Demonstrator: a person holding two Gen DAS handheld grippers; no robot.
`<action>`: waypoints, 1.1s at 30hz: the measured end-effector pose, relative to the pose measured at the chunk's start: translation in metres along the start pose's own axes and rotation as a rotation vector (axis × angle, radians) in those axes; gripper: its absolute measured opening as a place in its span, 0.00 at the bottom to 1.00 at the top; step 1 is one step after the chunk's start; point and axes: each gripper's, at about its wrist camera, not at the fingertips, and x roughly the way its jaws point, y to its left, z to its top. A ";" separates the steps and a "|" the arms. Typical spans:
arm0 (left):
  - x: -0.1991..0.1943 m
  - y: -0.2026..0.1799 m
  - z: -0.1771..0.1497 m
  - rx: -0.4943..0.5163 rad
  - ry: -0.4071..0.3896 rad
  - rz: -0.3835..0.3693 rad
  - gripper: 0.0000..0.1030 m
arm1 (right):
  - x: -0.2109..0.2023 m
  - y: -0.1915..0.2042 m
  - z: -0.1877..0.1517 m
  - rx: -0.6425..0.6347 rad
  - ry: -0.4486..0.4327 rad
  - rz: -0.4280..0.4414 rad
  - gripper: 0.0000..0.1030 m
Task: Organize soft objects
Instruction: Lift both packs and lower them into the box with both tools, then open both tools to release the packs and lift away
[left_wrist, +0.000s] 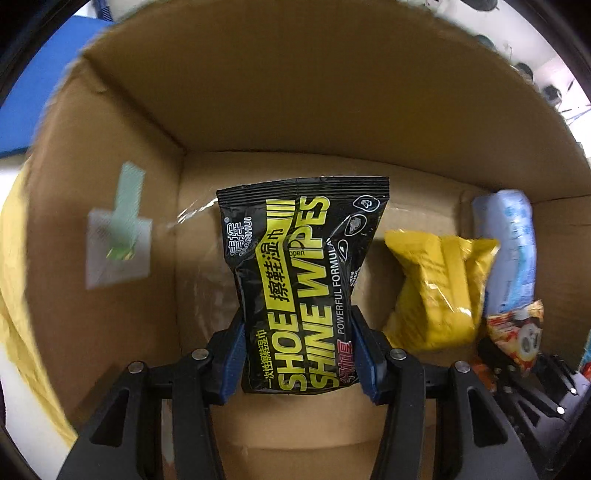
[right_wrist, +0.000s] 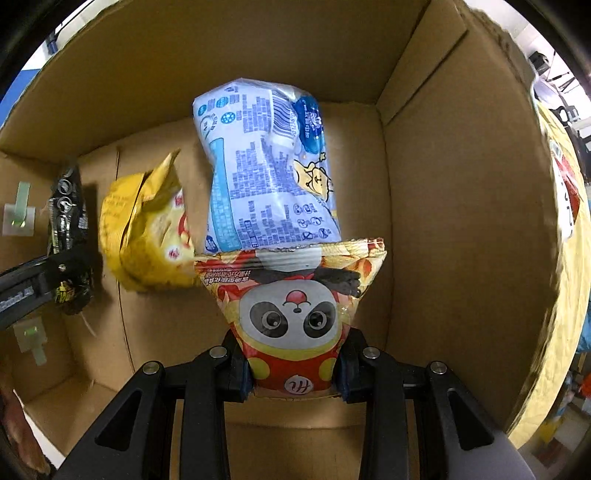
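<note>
My left gripper (left_wrist: 297, 354) is shut on a black and yellow shoe wipes pack (left_wrist: 299, 273) and holds it inside the cardboard box (left_wrist: 258, 92), over its floor. My right gripper (right_wrist: 293, 369) is shut on a panda snack bag (right_wrist: 291, 306), also inside the box (right_wrist: 461, 221). A yellow snack bag (right_wrist: 144, 236) and a blue and white tissue pack (right_wrist: 266, 170) lie on the box floor ahead of the panda bag. The left wrist view shows the yellow bag (left_wrist: 436, 291), the tissue pack (left_wrist: 511, 243) and the panda bag (left_wrist: 517, 332) to the right of the wipes.
The box walls stand close on all sides. Green tape tabs (left_wrist: 122, 221) stick to the left wall. A yellow cloth (left_wrist: 14, 280) lies outside the box on the left, and it also shows beyond the right wall (right_wrist: 565, 258).
</note>
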 end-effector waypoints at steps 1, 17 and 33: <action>0.003 -0.001 0.003 0.007 0.005 0.002 0.48 | 0.001 0.001 0.001 -0.001 -0.002 -0.003 0.35; -0.001 0.014 0.008 -0.031 0.039 0.008 0.51 | 0.012 0.001 -0.012 -0.029 0.061 0.013 0.50; -0.063 0.013 -0.034 -0.024 -0.091 0.035 0.92 | -0.035 0.020 -0.038 -0.066 -0.021 0.025 0.99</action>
